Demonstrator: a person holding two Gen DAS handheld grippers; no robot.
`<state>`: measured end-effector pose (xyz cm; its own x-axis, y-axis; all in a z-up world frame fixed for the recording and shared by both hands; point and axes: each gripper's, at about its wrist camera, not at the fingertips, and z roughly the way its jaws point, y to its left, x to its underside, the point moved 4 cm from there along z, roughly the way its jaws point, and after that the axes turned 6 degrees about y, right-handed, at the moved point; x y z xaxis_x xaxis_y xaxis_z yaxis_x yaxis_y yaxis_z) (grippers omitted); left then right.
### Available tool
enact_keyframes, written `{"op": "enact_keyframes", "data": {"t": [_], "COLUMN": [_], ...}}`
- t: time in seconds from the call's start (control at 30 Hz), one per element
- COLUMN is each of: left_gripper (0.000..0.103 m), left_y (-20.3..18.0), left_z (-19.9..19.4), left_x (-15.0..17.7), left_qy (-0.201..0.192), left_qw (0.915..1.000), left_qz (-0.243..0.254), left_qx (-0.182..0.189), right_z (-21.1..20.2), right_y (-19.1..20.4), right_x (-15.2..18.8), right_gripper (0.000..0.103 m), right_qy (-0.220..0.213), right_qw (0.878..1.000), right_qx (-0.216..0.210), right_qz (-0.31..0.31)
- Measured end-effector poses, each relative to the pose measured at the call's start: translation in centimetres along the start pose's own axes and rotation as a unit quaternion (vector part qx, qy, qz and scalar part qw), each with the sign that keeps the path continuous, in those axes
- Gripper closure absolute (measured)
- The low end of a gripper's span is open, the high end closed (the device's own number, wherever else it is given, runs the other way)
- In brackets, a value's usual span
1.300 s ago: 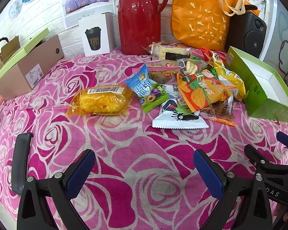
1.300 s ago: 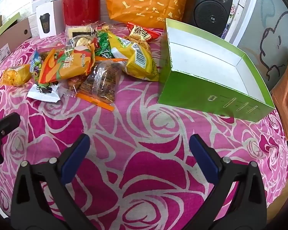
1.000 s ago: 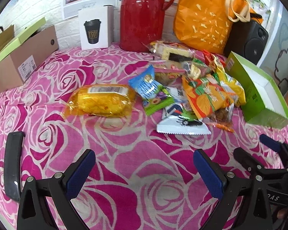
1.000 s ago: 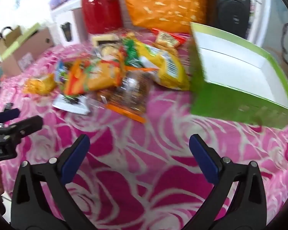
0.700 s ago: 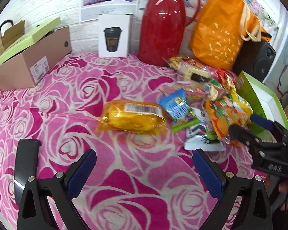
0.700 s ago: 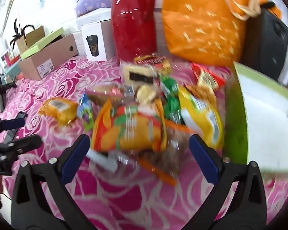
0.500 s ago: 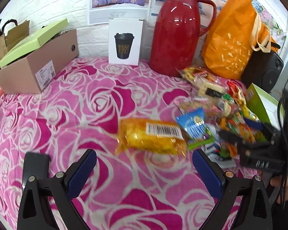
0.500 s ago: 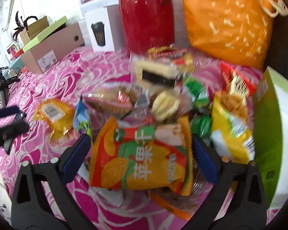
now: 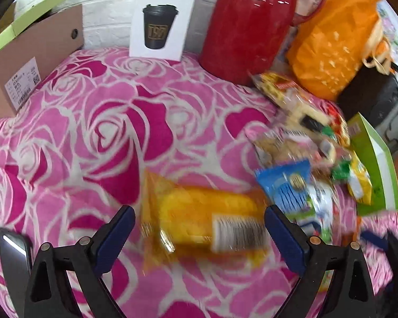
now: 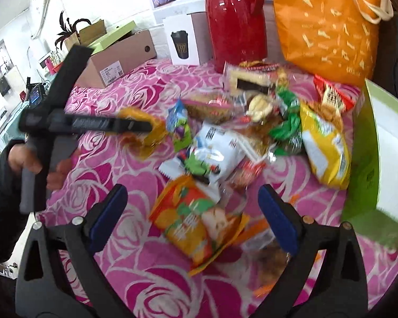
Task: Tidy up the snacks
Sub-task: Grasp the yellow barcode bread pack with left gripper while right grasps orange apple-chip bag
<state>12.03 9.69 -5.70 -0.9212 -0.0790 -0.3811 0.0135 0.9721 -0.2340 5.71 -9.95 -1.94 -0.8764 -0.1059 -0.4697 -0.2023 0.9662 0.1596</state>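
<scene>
Both grippers wide open and holding nothing: left gripper (image 9: 199, 232) around the yellow bag (image 9: 201, 222) on the table (image 9: 98, 132), right gripper (image 10: 192, 206) over the orange bag (image 10: 196, 222). Slippery, puffy bags, so easy to squash or drop on the way to the green box (image 10: 363, 164). Could bump the snack pile (image 10: 252, 129) too.

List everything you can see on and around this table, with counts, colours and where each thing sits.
Tablecloth: one, pink rose print, covering the table.
Flask: one, red, at the back.
Cup box: one, white with a black cup picture, left of the flask.
Cardboard box: one, brown, back left.
Tote bag: one, orange, back right.
Speaker: one, black, beside the bag.
Green box: one, open, white inside, right edge.
Snack packets: a mixed-colour pile, count unclear, centre right.
Yellow packet: one, between the left jaws.
Orange packet: one, between the right jaws.
Left gripper: jaws open.
Right gripper: jaws open.
</scene>
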Motion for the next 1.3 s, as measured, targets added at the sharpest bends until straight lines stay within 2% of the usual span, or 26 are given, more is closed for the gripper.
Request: {"op": "enact_keyframes", "data": {"t": [0.1,0.2,0.27,0.33,0.43,0.5,0.57,0.6,0.7,0.8,0.87,0.97,1.17,1.23,1.27,1.3], "left_gripper": [0.003,0.003,0.003,0.003,0.003,0.003,0.004,0.005,0.009,0.009,0.009,0.009,0.009,0.014,0.024,0.045], "left_y": [-0.5,-0.3,0.2,0.8,0.5,-0.2,-1.1,-1.4,-1.1,-0.7,-1.3,-1.4,0.5,1.1,1.4,1.7], "left_z": [-0.8,-2.5,-4.0,-5.0,-5.1,-3.5,-1.5,-0.2,1.7,1.4,1.0,0.1,-1.5,-1.5,-1.4,-1.1], "left_x": [2.5,3.6,2.7,0.4,-2.9,-4.9,-5.4,-5.3,-3.3,0.1,2.6,3.9,2.4,2.1,2.2,2.4], "left_qy": [0.011,0.006,-0.01,-0.033,-0.057,-0.039,-0.014,0.012,0.052,0.071,0.079,0.061,0.033,0.036,0.039,0.045], "left_qw": [0.9997,0.9995,0.9995,0.9991,0.9969,0.9958,0.9946,0.9934,0.9909,0.9904,0.988,0.9895,0.9964,0.9969,0.997,0.9969], "left_qz": [0.017,0.02,0.023,0.024,0.036,0.059,0.085,0.102,0.123,0.111,0.125,0.13,0.078,0.07,0.067,0.065], "left_qx": [0.011,0.023,0.018,0.008,0.042,0.058,0.057,0.05,0.019,0.04,0.045,0.01,0.008,0.003,0.0,-0.004], "right_z": [1.1,2.5,2.7,2.1,1.6,1.5,1.6,1.7,1.9,2.2,2.3,2.3,1.8,1.9,1.9,1.8], "right_y": [0.1,0.9,1.8,3.0,3.9,3.9,3.4,3.1,2.6,2.9,2.9,3.1,2.4,2.4,2.4,2.3], "right_x": [-0.9,0.0,1.2,2.3,3.6,4.2,5.0,5.3,6.2,6.2,6.2,6.2,6.1,6.1,6.2,6.2], "right_gripper": [0.005,0.005,0.004,0.004,0.005,0.005,0.005,0.006,0.011,0.013,0.013,0.016,0.02,0.027,0.034,0.04], "right_qy": [0.003,0.027,0.043,0.056,0.076,0.079,0.084,0.089,0.103,0.104,0.104,0.101,0.093,0.091,0.09,0.088], "right_qw": [0.999,0.997,0.996,0.995,0.993,0.993,0.994,0.994,0.993,0.993,0.993,0.994,0.994,0.994,0.995,0.995], "right_qx": [-0.042,-0.076,-0.073,-0.073,-0.084,-0.078,-0.073,-0.07,-0.059,-0.053,-0.049,-0.041,-0.032,-0.015,-0.001,0.011], "right_qz": [0.004,0.004,-0.011,-0.029,-0.031,-0.028,-0.008,0.004,0.024,0.024,0.021,0.023,0.055,0.051,0.047,0.041]}}
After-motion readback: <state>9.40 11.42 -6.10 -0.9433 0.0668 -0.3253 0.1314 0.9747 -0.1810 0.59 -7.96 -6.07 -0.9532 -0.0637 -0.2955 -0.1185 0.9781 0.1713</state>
